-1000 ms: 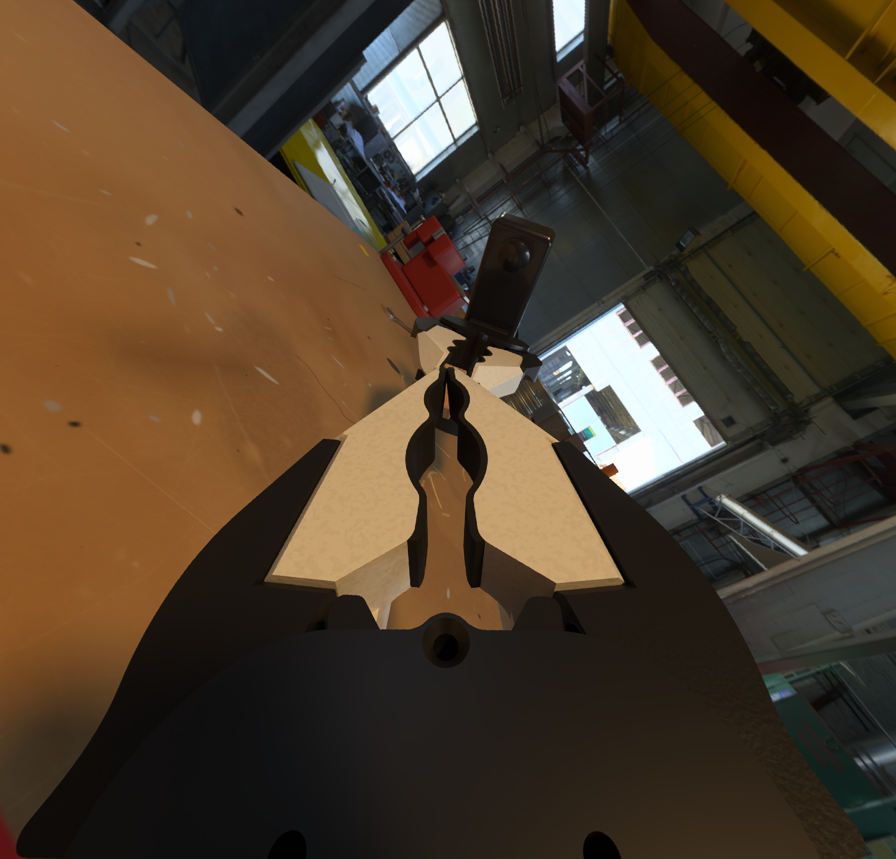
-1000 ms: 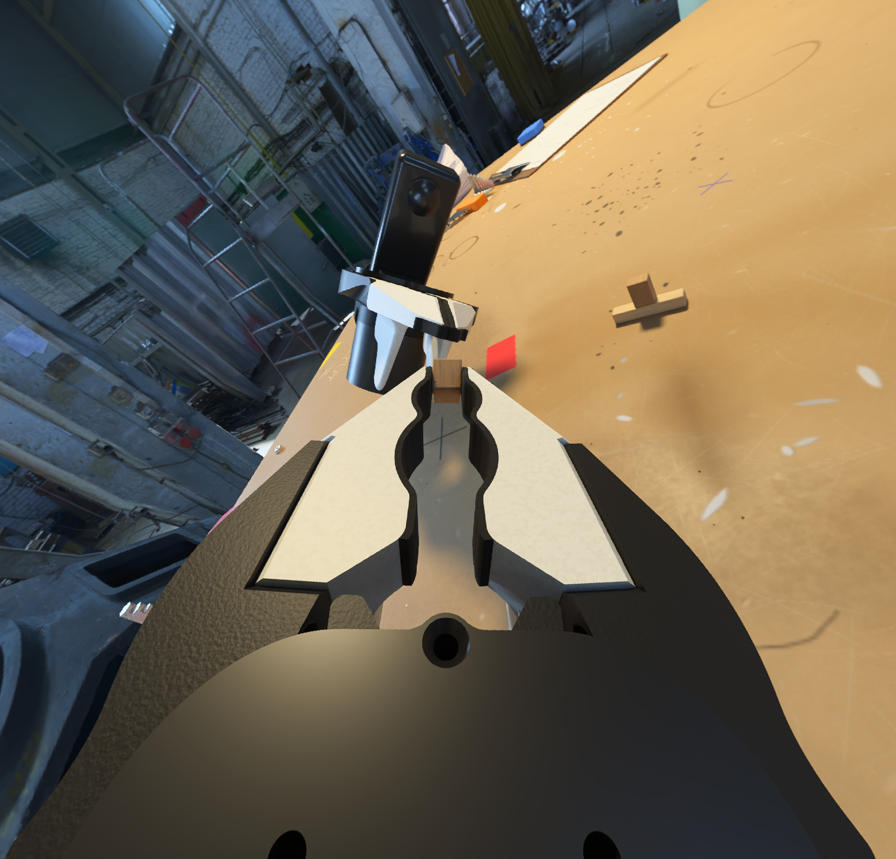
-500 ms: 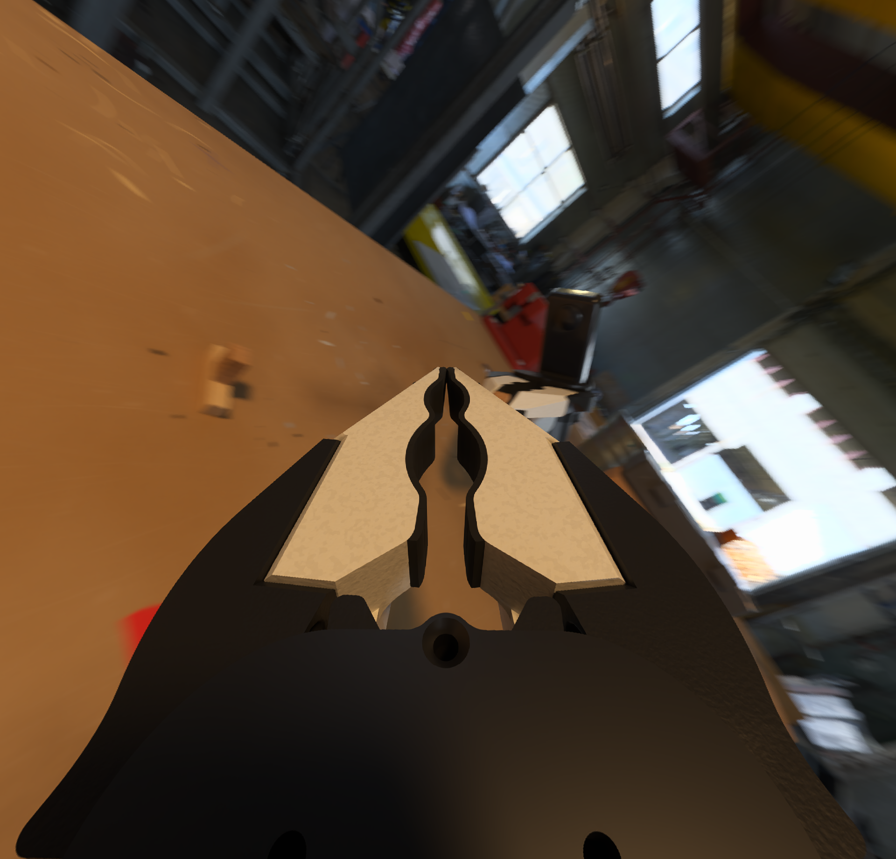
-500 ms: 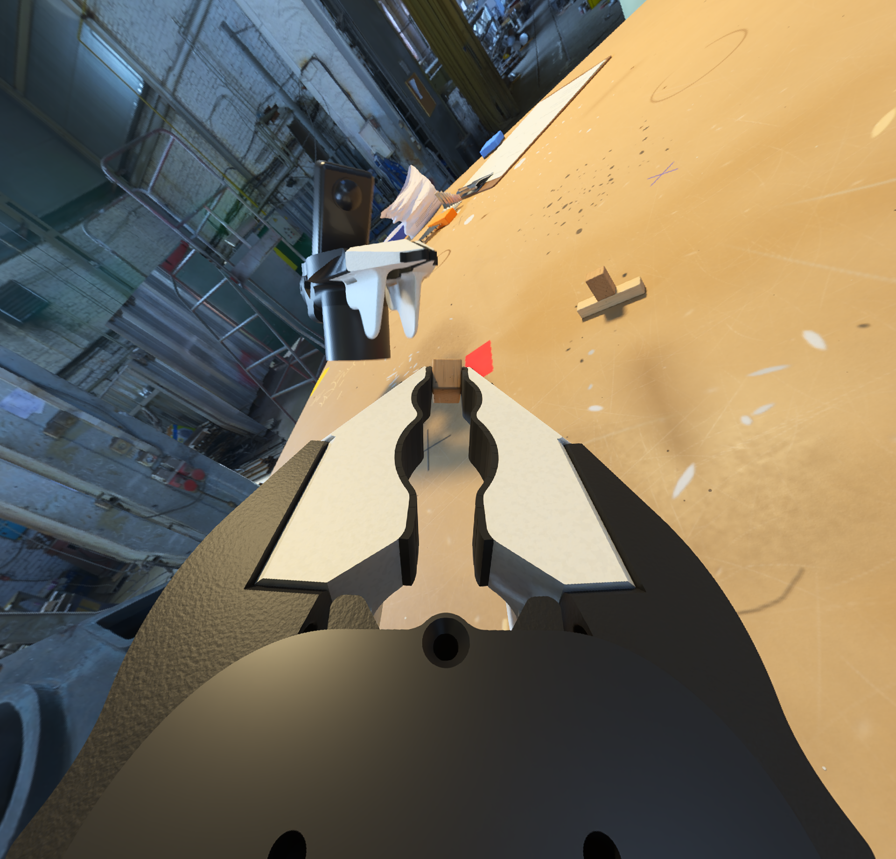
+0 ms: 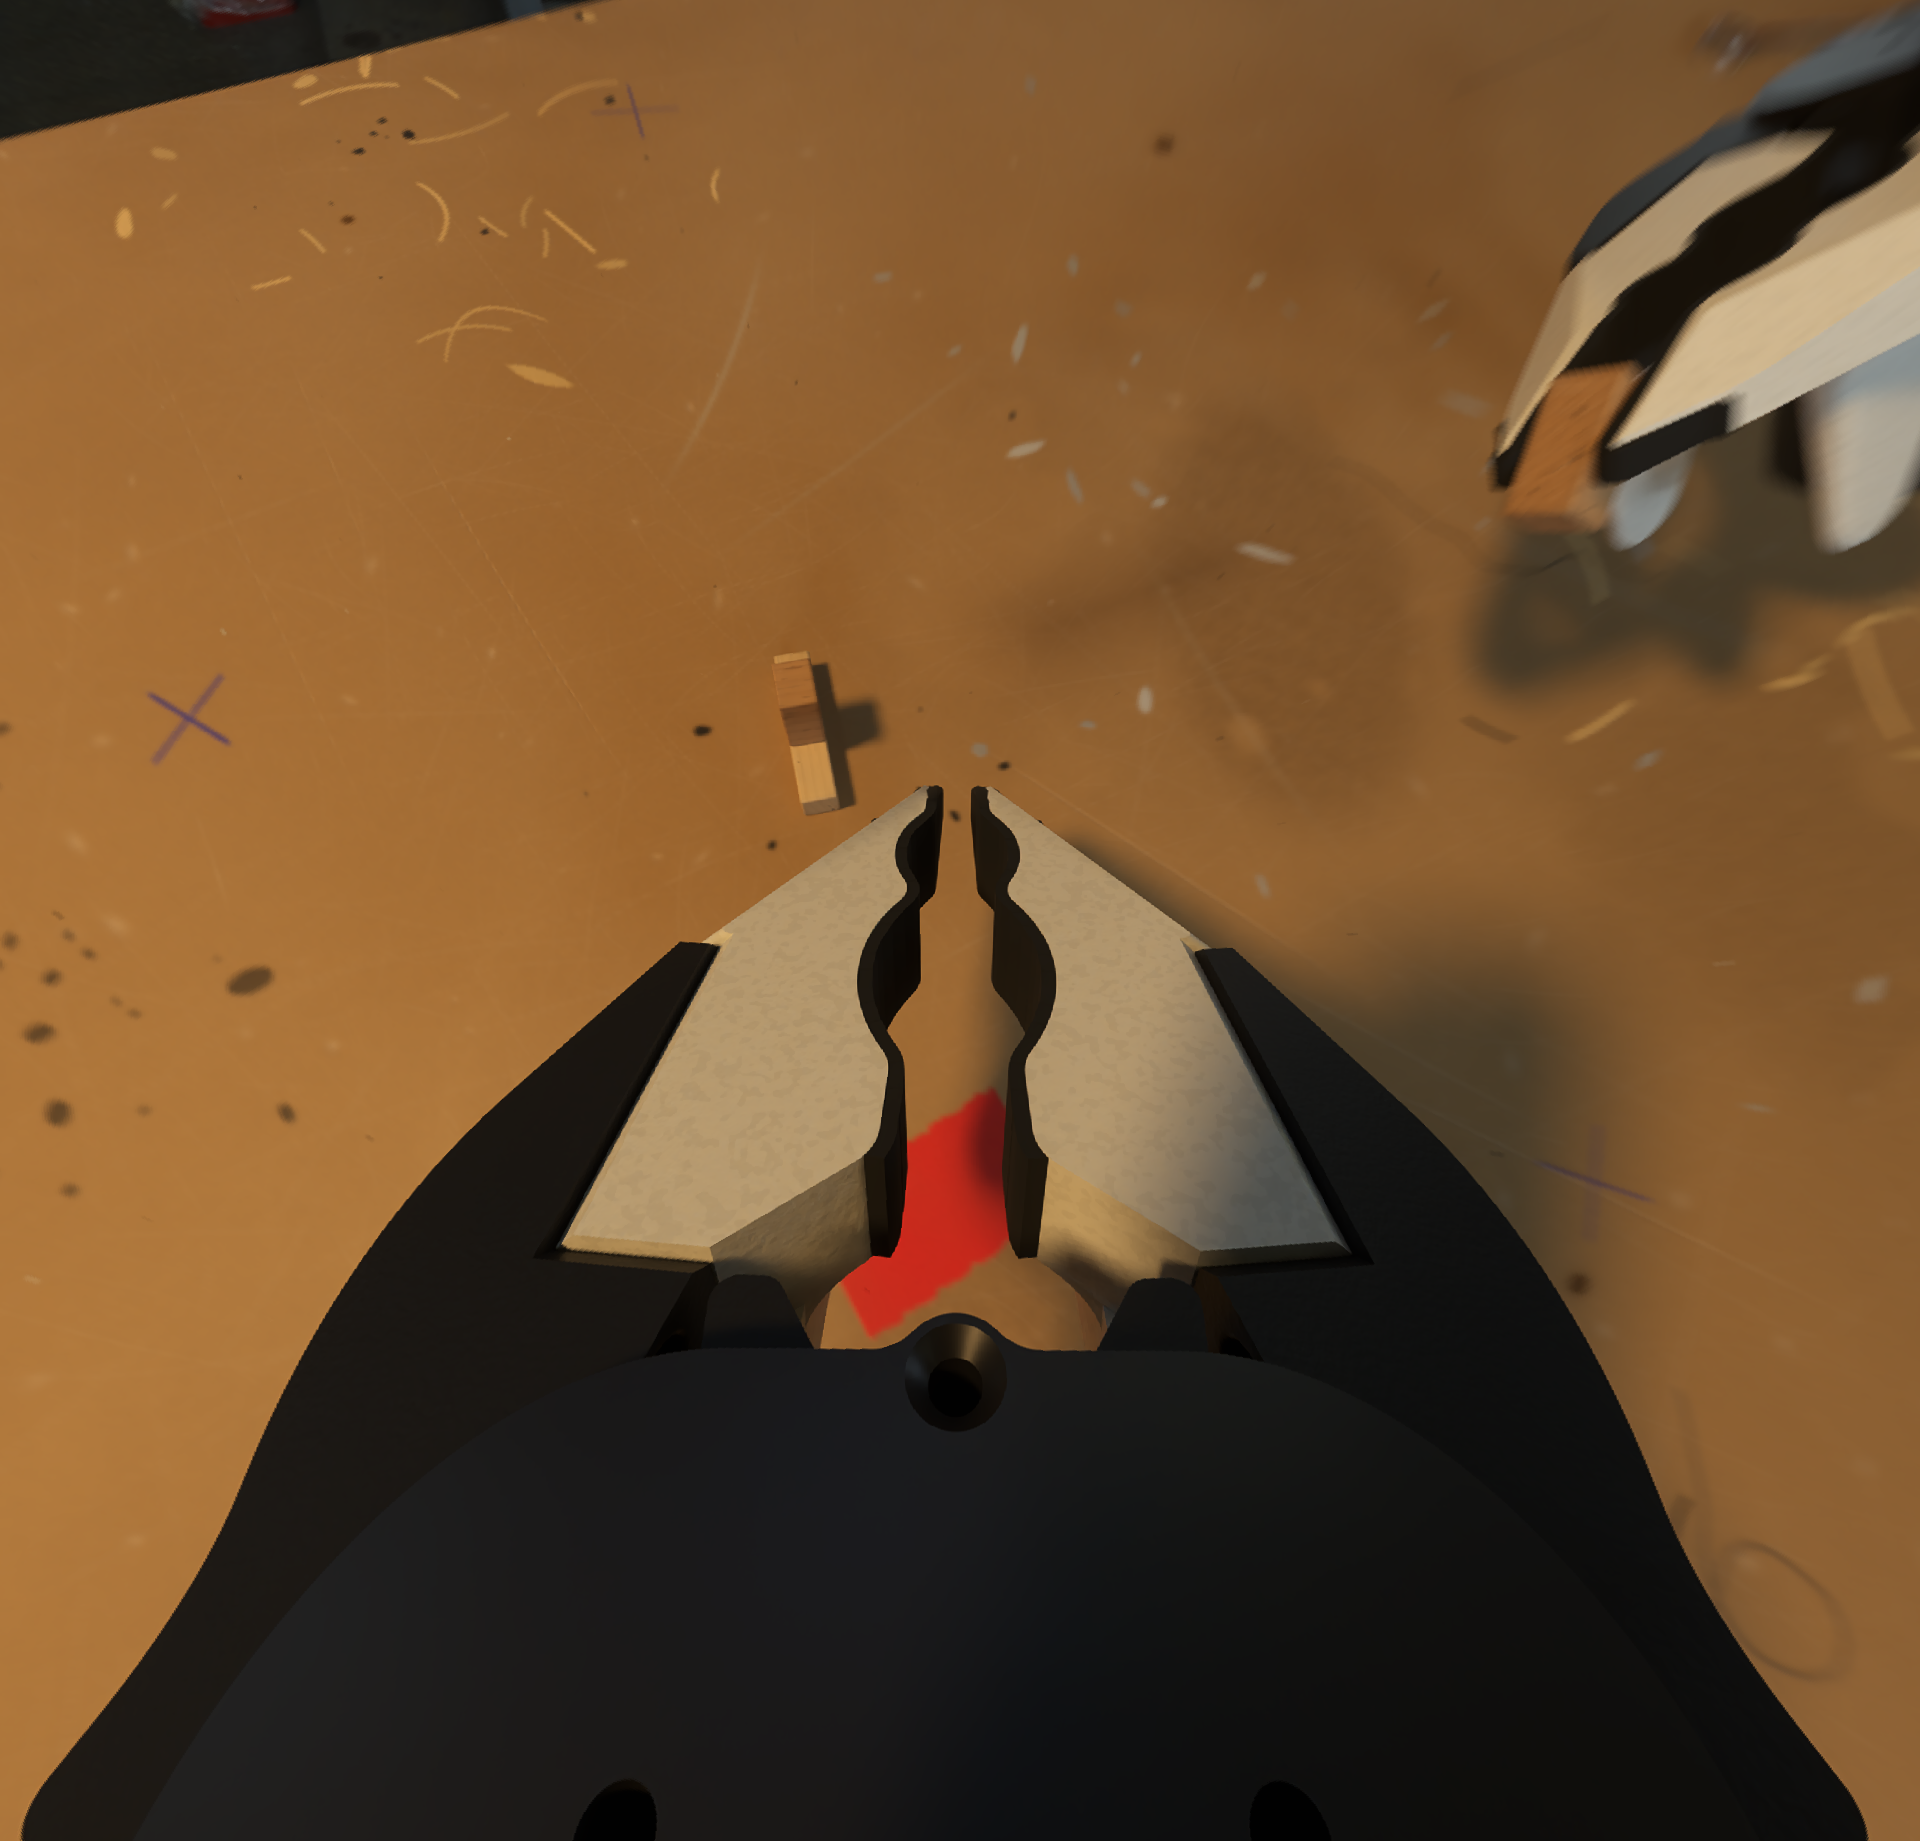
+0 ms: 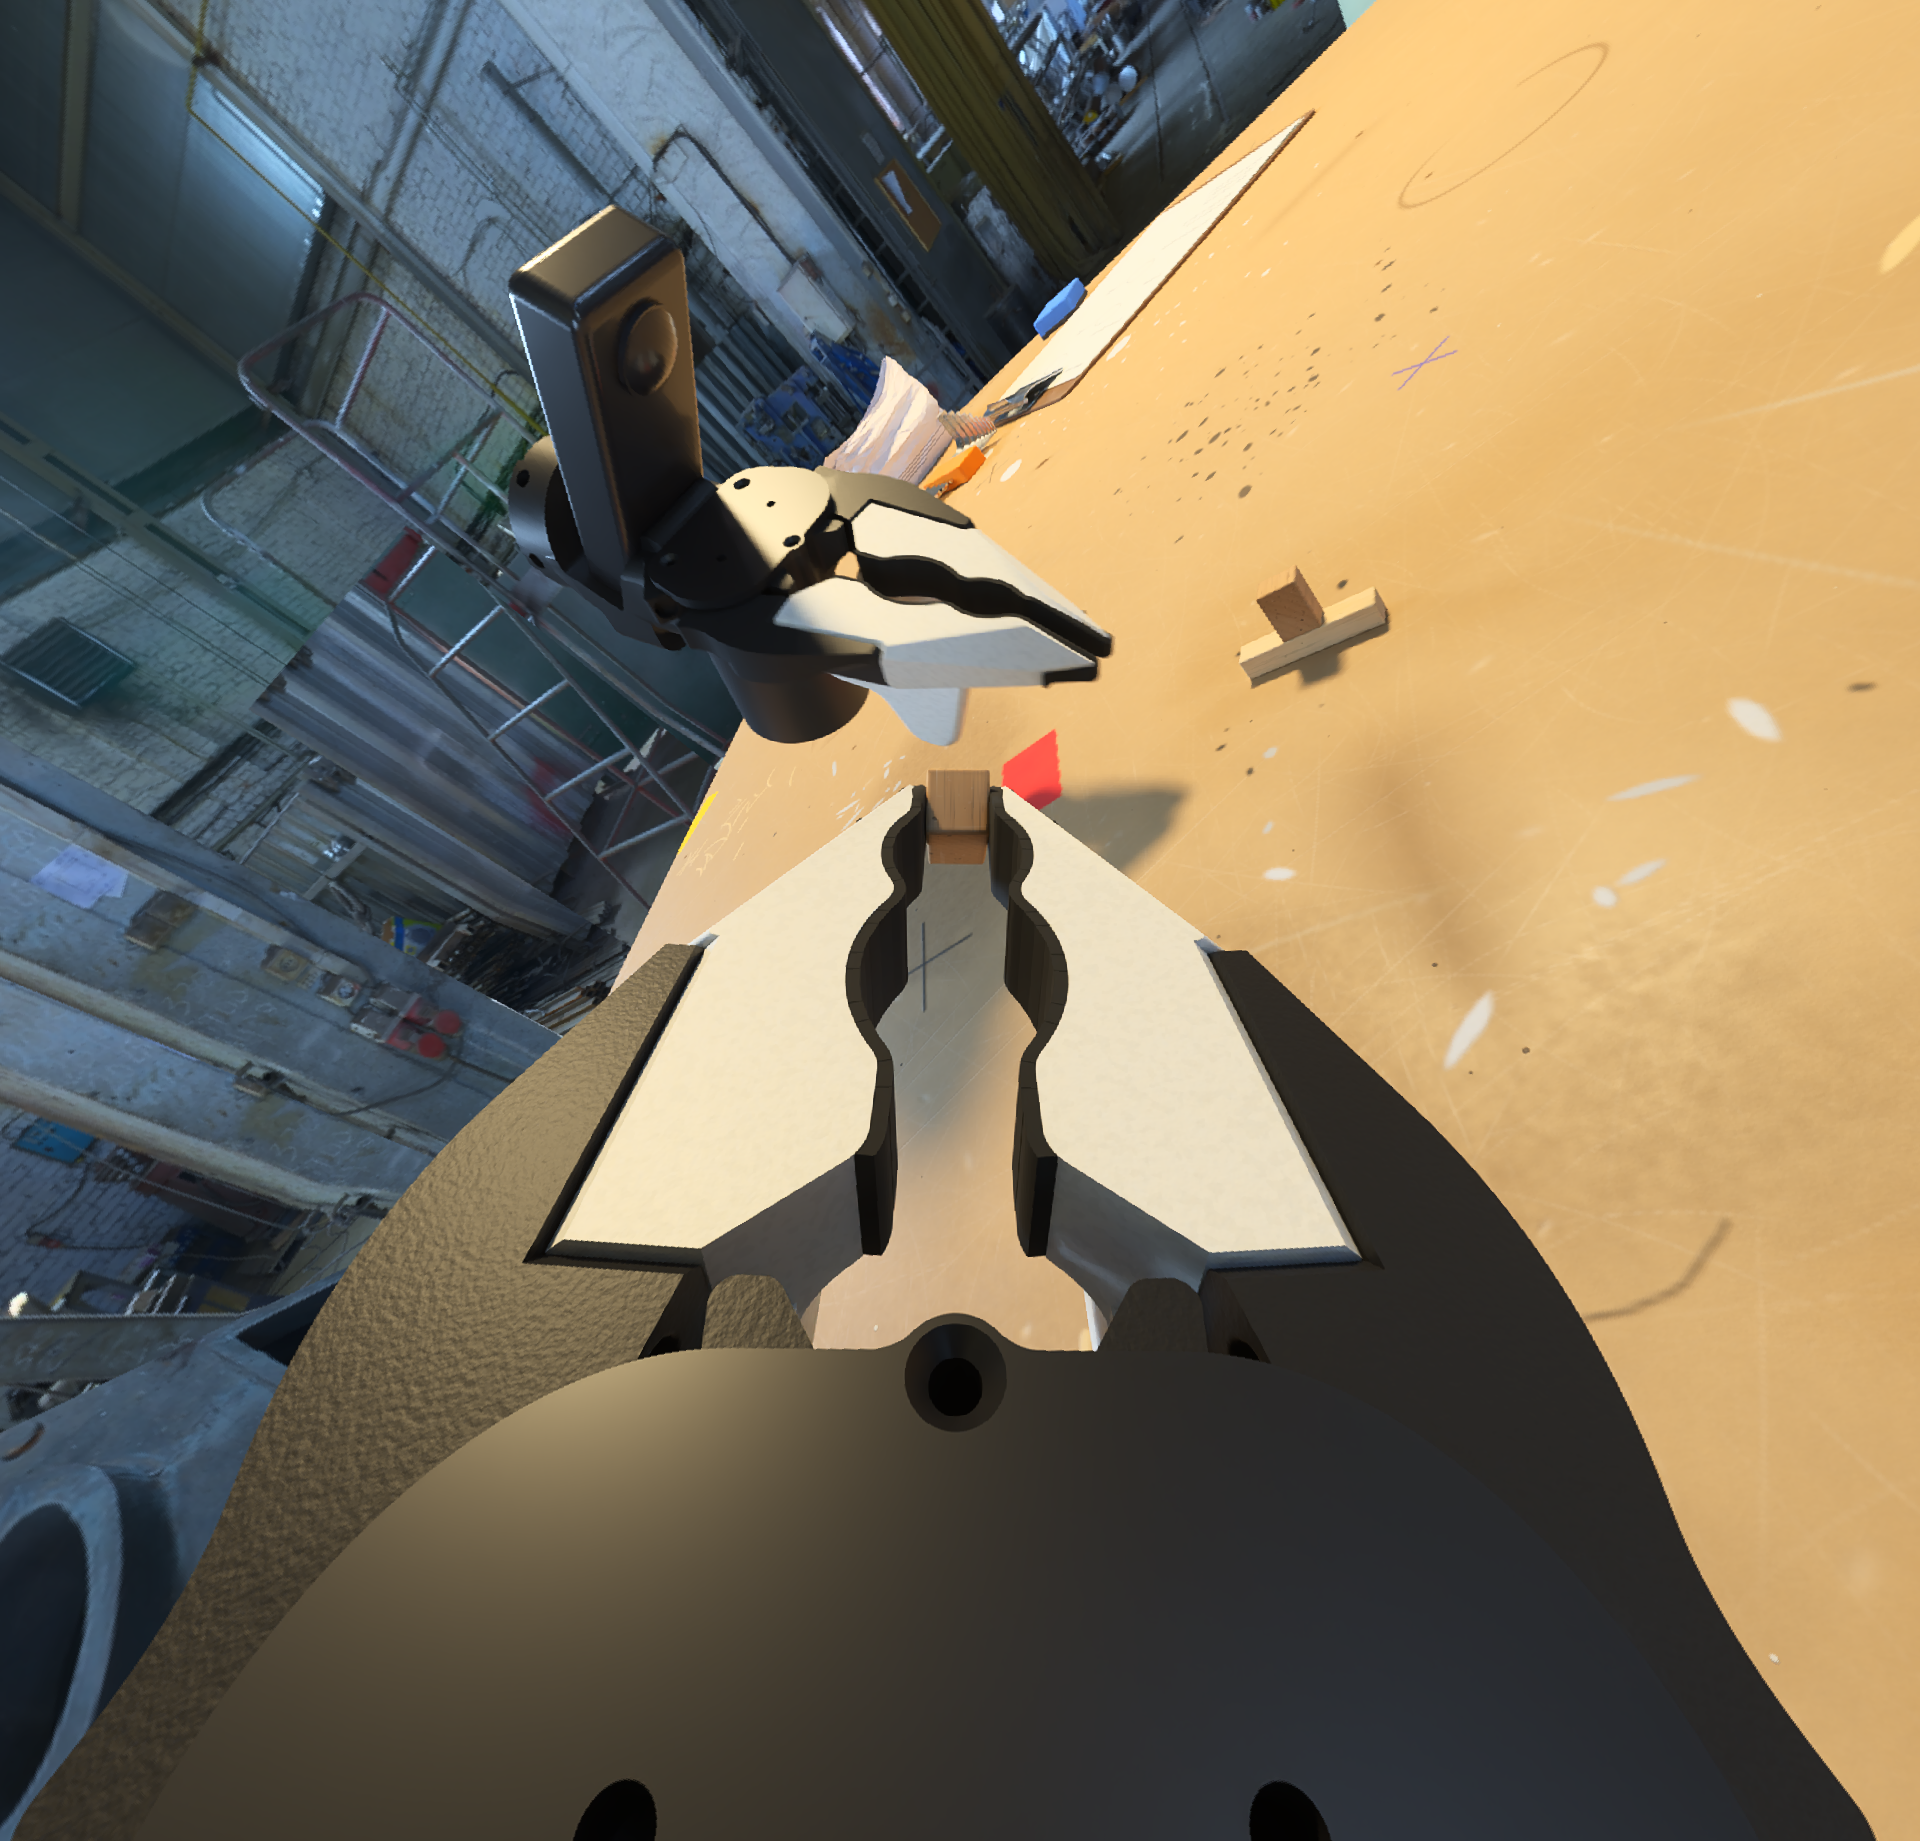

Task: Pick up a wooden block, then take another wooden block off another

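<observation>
1. My right gripper (image 6: 957,804) points low along the counter (image 6: 1558,856), which tilts steeply across its view; its jaws are clamped on a small wooden block (image 6: 957,815) at the very tips, clear of the surface.
2. From the left wrist view that same gripper (image 5: 1558,441) shows blurred at the upper right, the held block (image 5: 1564,446) poking from its tips above its own shadow.
3. My left gripper (image 5: 954,794) looks down on the counter (image 5: 416,544) from above. Its jaws stand at a narrow gap with nothing between them.
4. In the right wrist view the left gripper (image 6: 1091,648) hangs above the counter's near-left edge, tips aimed toward the stacked pair.
5. The stack (image 6: 1311,623) lies on open counter: a long pale block (image 6: 1340,633) flat, with a darker short block (image 6: 1291,602) standing across its middle.
6. In the left wrist view the stack (image 5: 805,731) sits just beyond and slightly left of my left tips, close but not touching.
7. A red patch (image 5: 940,1220) on the counter shows through the gap low between my left jaws; in the right view the patch (image 6: 1034,765) lies just past my right tips.
8. The counter's far edge (image 5: 312,66) runs across the top of the left view, well beyond the stack.
9. Around the stack the surface is bare but for scratches, specks and pen crosses.
10. A white board (image 6: 1174,264) and a blue object (image 6: 1058,305) lie far off near the edge.
</observation>
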You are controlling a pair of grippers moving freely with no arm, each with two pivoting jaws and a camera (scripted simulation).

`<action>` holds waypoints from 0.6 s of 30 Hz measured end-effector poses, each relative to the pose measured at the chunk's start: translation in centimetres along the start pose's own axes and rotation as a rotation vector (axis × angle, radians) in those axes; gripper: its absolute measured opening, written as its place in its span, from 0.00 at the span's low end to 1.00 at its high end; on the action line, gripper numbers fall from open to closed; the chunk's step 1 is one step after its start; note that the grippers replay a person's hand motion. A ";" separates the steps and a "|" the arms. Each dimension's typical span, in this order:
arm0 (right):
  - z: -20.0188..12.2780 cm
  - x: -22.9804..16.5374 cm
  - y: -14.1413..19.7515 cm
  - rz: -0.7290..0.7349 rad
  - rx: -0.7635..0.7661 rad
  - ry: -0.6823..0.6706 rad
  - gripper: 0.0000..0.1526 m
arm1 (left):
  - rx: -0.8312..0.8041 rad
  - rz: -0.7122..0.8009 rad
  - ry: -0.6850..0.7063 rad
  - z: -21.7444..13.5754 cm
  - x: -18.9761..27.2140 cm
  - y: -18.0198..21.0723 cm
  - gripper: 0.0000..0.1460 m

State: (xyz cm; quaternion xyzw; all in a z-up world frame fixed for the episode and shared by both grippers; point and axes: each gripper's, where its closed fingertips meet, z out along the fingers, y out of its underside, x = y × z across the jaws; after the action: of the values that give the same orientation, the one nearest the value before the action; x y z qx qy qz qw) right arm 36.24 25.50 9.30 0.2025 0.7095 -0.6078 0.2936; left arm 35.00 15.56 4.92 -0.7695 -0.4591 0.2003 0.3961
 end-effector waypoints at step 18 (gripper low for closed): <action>-0.3 -0.4 -0.3 0.012 0.018 -0.041 0.07 | -0.173 0.051 -0.205 3.7 -4.0 0.5 0.13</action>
State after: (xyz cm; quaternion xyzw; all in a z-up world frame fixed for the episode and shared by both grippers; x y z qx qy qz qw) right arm 36.28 25.75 9.77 0.1970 0.6967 -0.6163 0.3099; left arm 30.84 13.54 2.07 -0.7877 -0.4929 0.2477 0.2741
